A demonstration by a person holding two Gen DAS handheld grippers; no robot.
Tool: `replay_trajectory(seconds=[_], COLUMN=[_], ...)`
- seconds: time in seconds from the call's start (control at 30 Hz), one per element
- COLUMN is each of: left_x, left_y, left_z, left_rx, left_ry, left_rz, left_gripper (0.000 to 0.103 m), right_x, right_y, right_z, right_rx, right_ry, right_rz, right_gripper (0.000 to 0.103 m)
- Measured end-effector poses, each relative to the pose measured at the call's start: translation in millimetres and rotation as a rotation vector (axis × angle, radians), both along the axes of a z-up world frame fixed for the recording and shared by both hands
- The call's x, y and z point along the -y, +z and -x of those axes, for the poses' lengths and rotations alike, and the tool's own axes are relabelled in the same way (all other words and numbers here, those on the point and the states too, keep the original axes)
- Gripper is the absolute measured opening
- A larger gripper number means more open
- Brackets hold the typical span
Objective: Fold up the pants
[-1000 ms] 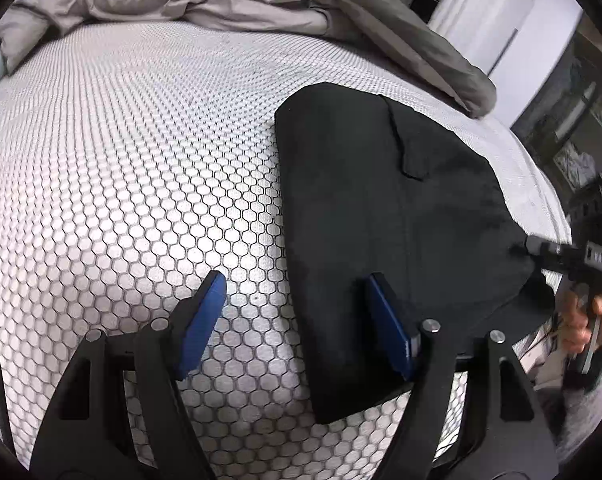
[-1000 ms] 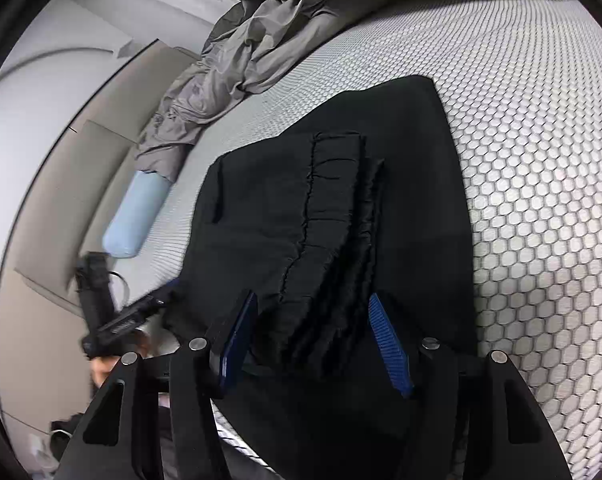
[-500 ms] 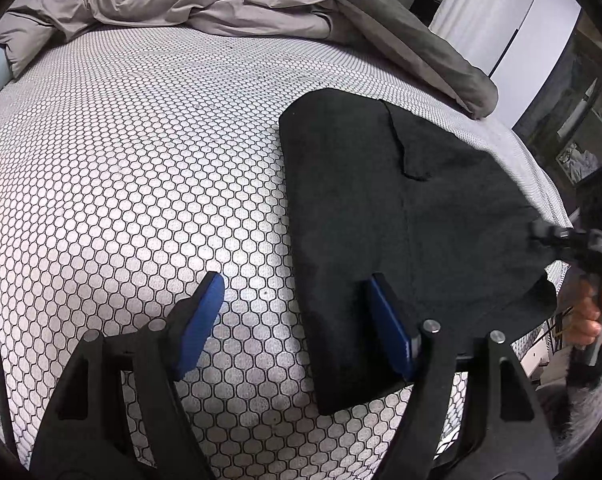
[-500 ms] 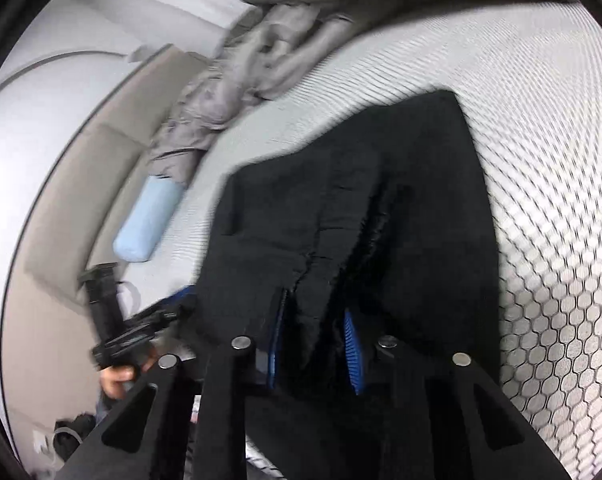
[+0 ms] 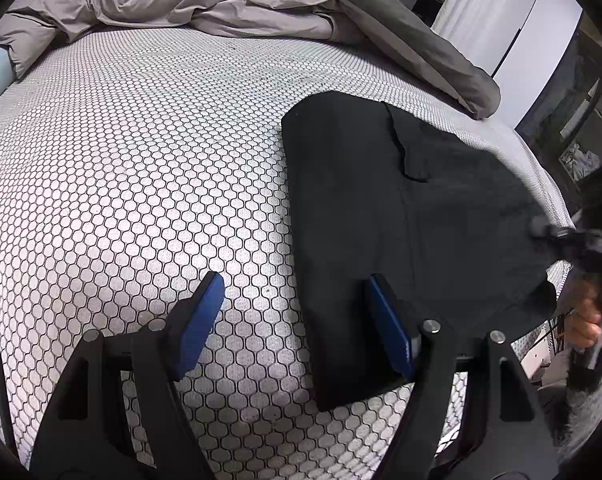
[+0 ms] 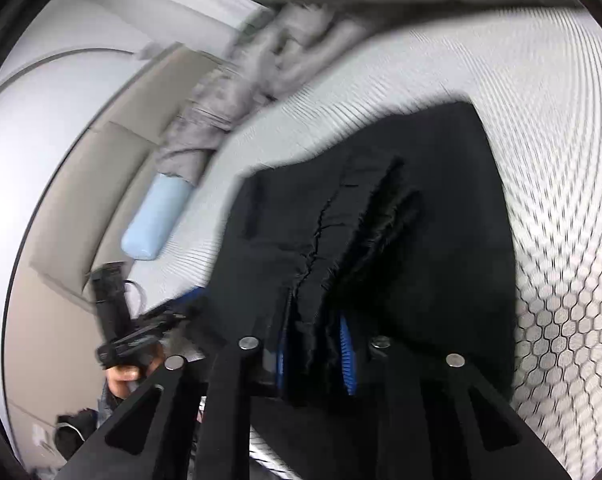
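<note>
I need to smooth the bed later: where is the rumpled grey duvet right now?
The grey duvet is bunched along the far edge of the mattress in the left wrist view, beyond the black pants.

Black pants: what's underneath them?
The black pants lie on the honeycomb-patterned mattress; the mattress shows on every side. Whatever sits directly beneath the fabric is covered.

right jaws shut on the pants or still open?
Shut: the right gripper has its blue pads pinched on the bunched waistband of the pants.
</note>
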State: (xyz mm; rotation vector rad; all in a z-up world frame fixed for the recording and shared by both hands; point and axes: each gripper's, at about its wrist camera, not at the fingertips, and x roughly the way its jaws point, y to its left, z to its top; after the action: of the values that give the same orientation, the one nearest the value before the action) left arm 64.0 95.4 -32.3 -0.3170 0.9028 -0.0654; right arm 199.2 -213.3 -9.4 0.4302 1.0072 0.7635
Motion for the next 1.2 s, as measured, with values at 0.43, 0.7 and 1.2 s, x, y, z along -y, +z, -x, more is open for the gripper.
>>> replay_trajectory(seconds=[0.43, 0.7, 1.2], left_x=[12.5, 13.2, 34.3], left_y=[2.2, -7.4, 18.4], left_z=[9.1, 8.5, 35.2], left_rx=[0.002, -0.019, 0.02], left_ry=[-0.05, -0.082, -0.108], left_rz=[-0.029, 0.089, 0.039], left_gripper=[0.072, 0.051, 0.04], right_x=[-0.2, 40.5, 43.3], right_y=[-34.8, -6.8, -21.9], right_z=[24.4, 27.2, -18.6], right_rx=[-0.023, 0.068, 0.047], right_ry=[-0.022, -0.161, -0.244], right_rz=[0.25, 0.262, 0.359], right_gripper=[0.022, 0.068, 0.019])
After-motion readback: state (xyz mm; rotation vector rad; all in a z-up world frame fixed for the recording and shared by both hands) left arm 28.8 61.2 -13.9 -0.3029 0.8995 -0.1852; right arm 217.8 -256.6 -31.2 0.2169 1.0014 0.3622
